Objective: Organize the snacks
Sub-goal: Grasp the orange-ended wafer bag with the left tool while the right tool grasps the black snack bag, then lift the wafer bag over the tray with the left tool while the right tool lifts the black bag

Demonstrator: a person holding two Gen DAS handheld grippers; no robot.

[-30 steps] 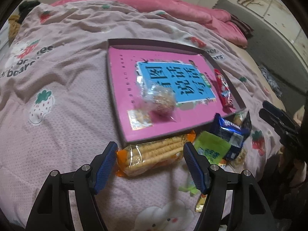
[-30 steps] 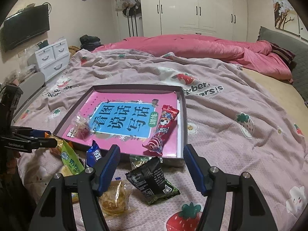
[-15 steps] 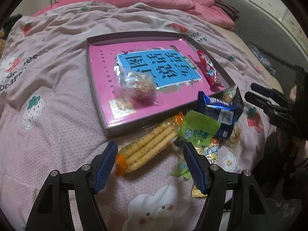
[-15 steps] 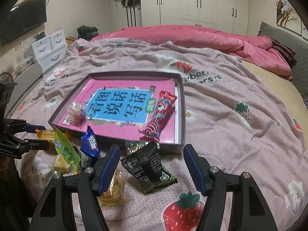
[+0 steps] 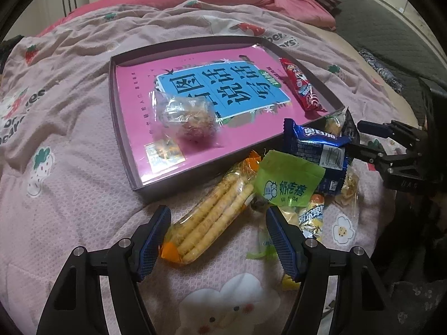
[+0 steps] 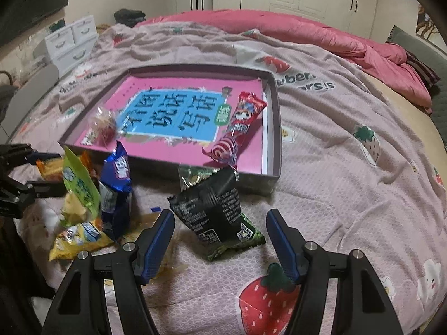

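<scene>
Left gripper (image 5: 218, 237): jaws apart — straddling the biscuit-stick pack (image 5: 208, 224), just outside the box (image 5: 123, 128).
Right gripper (image 6: 219, 241): jaws apart — around the black packet (image 6: 216, 209), near the box's front wall.

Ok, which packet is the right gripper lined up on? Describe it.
Find the shallow tray with the pink book on the bed. Just outside its near wall a black snack packet stands between the open right gripper; it is the only black one, with green trim.

Shallow dark tray (image 5: 123, 128) with pink-and-blue printed floor is lying on the bed, holding a clear-wrapped round snack (image 5: 188, 118) and a red wrapped bar (image 5: 300, 88). Outside its near edge are lying a biscuit-stick pack (image 5: 206, 220), green packet (image 5: 289, 181), blue packet (image 5: 318, 148), black packet (image 6: 215, 209) and yellow packet (image 6: 79, 237).
</scene>
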